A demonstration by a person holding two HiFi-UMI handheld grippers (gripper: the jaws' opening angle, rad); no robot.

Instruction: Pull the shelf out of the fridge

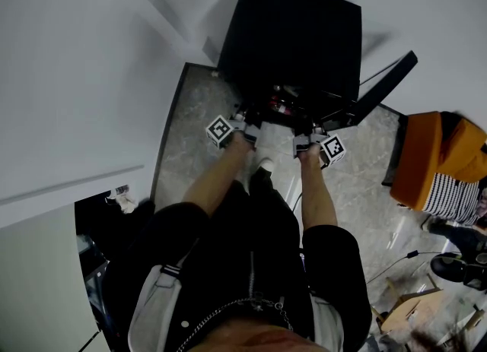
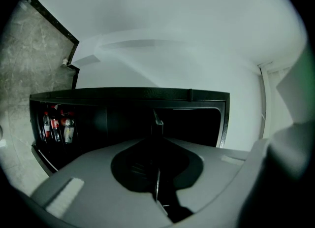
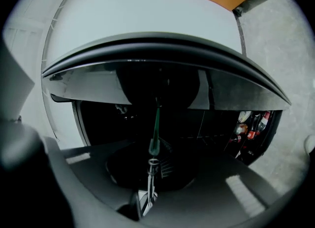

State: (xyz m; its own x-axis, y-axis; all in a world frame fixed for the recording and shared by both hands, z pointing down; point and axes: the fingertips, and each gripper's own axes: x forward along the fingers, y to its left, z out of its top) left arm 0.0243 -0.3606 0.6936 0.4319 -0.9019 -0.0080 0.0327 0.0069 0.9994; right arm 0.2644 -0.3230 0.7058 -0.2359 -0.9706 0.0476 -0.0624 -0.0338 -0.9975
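A small black fridge (image 1: pixel 293 31) stands on the floor against the white wall, its door (image 1: pixel 384 84) swung open to the right. Both grippers reach into its open front at the same height. In the left gripper view, the left gripper (image 2: pixel 157 182) has its jaws shut on the thin edge of the shelf (image 2: pixel 157 123), which runs straight ahead into the dark interior. The right gripper (image 3: pixel 150 192) is likewise shut on the greenish glass edge of the shelf (image 3: pixel 156 123). In the head view, the left gripper (image 1: pixel 247 120) and right gripper (image 1: pixel 306 136) sit side by side at the fridge mouth.
Several bottles (image 2: pixel 56 127) with red labels stand inside the fridge, to one side of the shelf. An orange seat (image 1: pixel 437 153) and cables (image 1: pixel 396 263) lie on the marble floor to the right. White walls close in on the left.
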